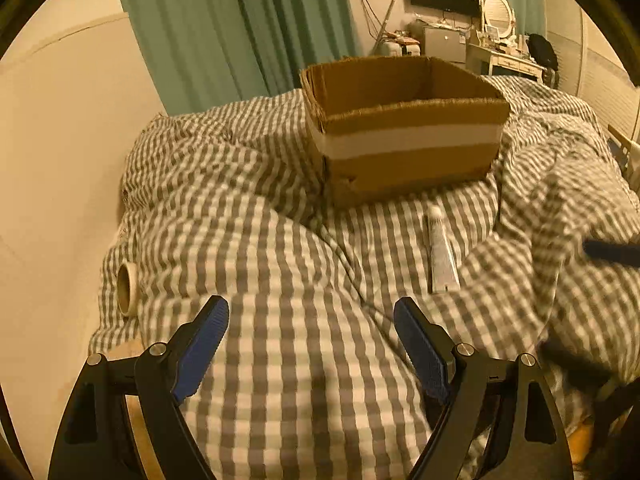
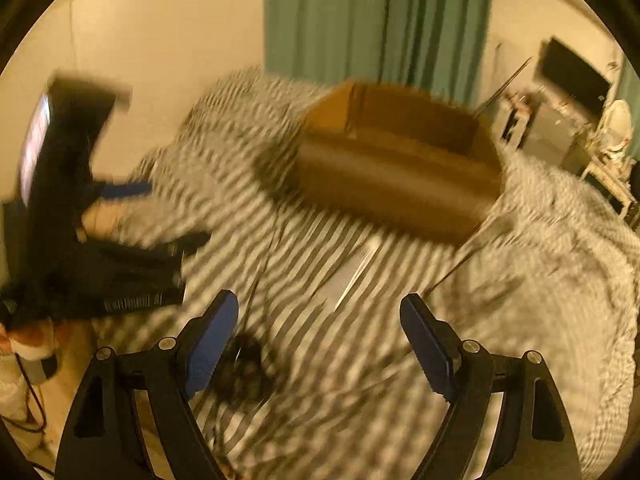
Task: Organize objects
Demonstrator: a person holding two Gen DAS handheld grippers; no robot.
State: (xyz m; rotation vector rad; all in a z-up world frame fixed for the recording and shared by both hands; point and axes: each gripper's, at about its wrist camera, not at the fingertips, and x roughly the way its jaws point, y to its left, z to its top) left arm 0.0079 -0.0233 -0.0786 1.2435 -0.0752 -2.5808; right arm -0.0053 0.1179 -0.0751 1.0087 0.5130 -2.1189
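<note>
Both grippers are spread wide with nothing between the fingers. Left gripper (image 1: 311, 312) hangs over the checked duvet (image 1: 280, 360) on the bed, blue pads apart. Just past its right finger (image 1: 420, 344) there's a white tube (image 1: 440, 252) lying flat on the duvet, cap end pointing at the cardboard box (image 1: 404, 128). That box sits open on top of the bedding toward the far side of the bed, looks empty from what I can see inside. Over at the left edge of the bed a roll of tape (image 1: 128, 288) stands on its side. Right gripper (image 2: 319, 312) is also released, its view is pretty smeared, but you can make out the same box (image 2: 396, 176), something pale on the duvet (image 2: 540, 280) in front of it, and the other gripper (image 2: 80, 220) off to the left. Green curtains (image 1: 224, 28) hang behind the bed.
</note>
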